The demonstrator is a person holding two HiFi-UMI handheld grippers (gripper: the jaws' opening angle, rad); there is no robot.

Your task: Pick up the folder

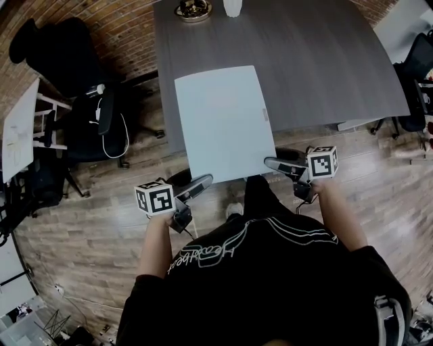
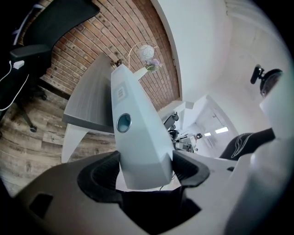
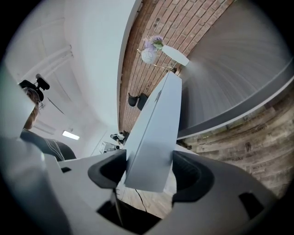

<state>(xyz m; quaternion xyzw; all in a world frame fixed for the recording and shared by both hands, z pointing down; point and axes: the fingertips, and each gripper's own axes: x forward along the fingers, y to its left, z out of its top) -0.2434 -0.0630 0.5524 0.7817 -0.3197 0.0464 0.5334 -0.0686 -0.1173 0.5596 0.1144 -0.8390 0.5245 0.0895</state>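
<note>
Jaws of my left gripper (image 1: 196, 184) are shut tight on the near left corner of a flat, pale blue folder (image 1: 223, 121). My right gripper (image 1: 279, 163) holds the near right corner the same way, with one jaw on each side.

From my head, the folder sticks out away from me. Its far part lies over the near left part of a big dark grey table (image 1: 325, 61). Its near part hangs out past the table edge, over the brown wood floor (image 1: 101, 250). I cannot tell if the far end touches the table top.

In the left gripper view, the folder (image 2: 138, 137) stands on its thin side between my two black pads (image 2: 98, 172). A small round hole (image 2: 123, 122) shows in that thin side. In the right gripper view, the folder (image 3: 154, 133) also fills the gap between the pads (image 3: 195, 172).

Each gripper has a white cube with black squares on it (image 1: 155, 198).

A black office chair (image 1: 81, 101) stands on the floor to my left, next to a red brick wall (image 1: 128, 27). At the far edge of the table sit a shiny gold dish (image 1: 193, 9) and a white cup (image 1: 232, 7), well apart from the folder.
</note>
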